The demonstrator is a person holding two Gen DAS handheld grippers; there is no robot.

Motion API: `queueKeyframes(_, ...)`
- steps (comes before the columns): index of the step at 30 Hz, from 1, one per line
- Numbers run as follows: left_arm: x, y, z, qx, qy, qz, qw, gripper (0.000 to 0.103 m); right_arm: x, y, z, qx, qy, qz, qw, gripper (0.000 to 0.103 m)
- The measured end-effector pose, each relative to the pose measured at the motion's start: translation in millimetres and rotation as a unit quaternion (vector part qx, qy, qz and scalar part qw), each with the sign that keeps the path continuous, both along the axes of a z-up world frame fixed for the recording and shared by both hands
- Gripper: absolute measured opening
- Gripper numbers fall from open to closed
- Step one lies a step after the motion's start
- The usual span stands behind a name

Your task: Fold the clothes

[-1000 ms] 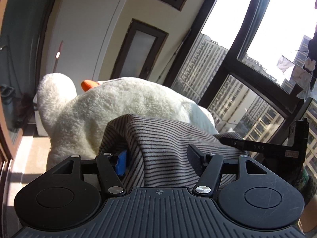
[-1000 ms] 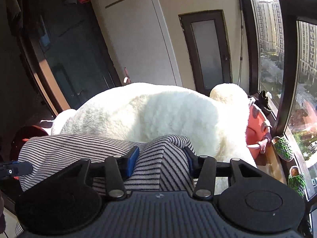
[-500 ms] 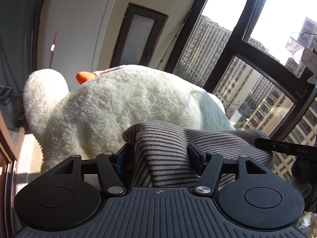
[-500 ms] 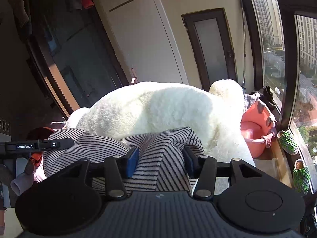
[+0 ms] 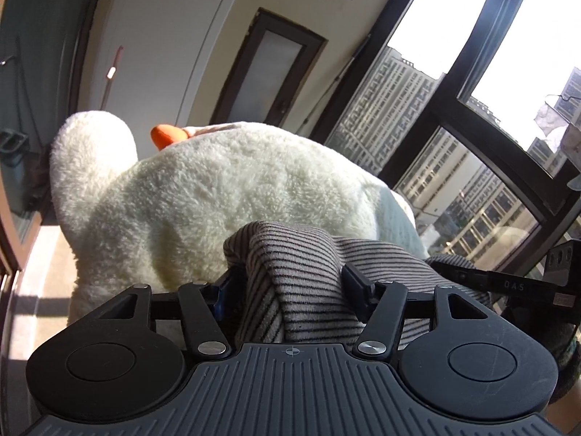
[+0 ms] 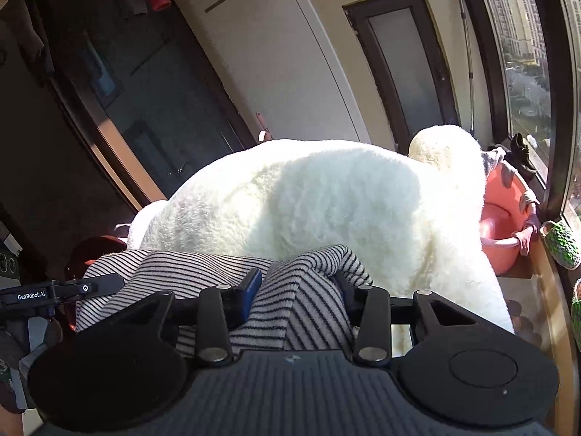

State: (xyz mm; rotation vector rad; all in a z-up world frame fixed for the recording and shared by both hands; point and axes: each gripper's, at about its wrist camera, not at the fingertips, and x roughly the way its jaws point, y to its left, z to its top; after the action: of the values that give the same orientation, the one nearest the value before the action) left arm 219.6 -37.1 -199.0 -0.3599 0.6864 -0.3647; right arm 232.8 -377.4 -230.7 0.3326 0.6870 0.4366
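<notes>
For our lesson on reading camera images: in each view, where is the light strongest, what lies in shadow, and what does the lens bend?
Left wrist view: sky through the window is blown out; the frames bow. Right wrist view: sun bleaches the white plush toy, the dark doorway stays dim, and the door frame curves.

The jaws of the left gripper (image 5: 290, 283) are seen closing, drawn nearer together than a second earlier, with a bunched fold of the striped garment (image 5: 301, 272) narrowed between them. The right gripper (image 6: 297, 290) is likewise closing on a tighter ridge of the same cloth. The garment, formerly spread wider, has been gathered lower against the white plush toy (image 5: 225, 196).
</notes>
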Motion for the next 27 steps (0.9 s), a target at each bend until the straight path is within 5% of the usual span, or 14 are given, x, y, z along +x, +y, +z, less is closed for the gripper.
queueKeyframes(10, 31, 23, 49, -0.054, -0.083, 0.053, 0.9937, 0.014, 32, 19, 54, 0.033, -0.093, 0.016, 0.995, 0.031)
queueKeyframes(12, 26, 25, 56, -0.053, -0.094, 0.057, 0.9925, 0.015, 32, 23, 53, 0.009, -0.100, 0.012, 0.995, 0.031)
queueKeyframes(14, 18, 25, 55, -0.030, -0.087, 0.061, 0.9938, 0.019, 30, 26, 48, -0.020, -0.104, 0.004, 0.994, 0.031)
queueKeyframes(16, 10, 24, 49, -0.008, -0.075, 0.063, 0.9952, 0.050, 27, 25, 32, -0.058, -0.091, -0.008, 0.994, 0.031)
queueKeyframes(21, 5, 23, 26, 0.014, -0.024, 0.054, 0.9982, 0.081, 19, 10, -5, -0.067, -0.025, -0.028, 0.997, 0.034)
queueKeyframes(27, 33, 8, 0, -0.003, 0.035, 0.025, 0.9991, 0.094, 17, 17, 5, -0.079, -0.029, -0.022, 0.996, 0.041)
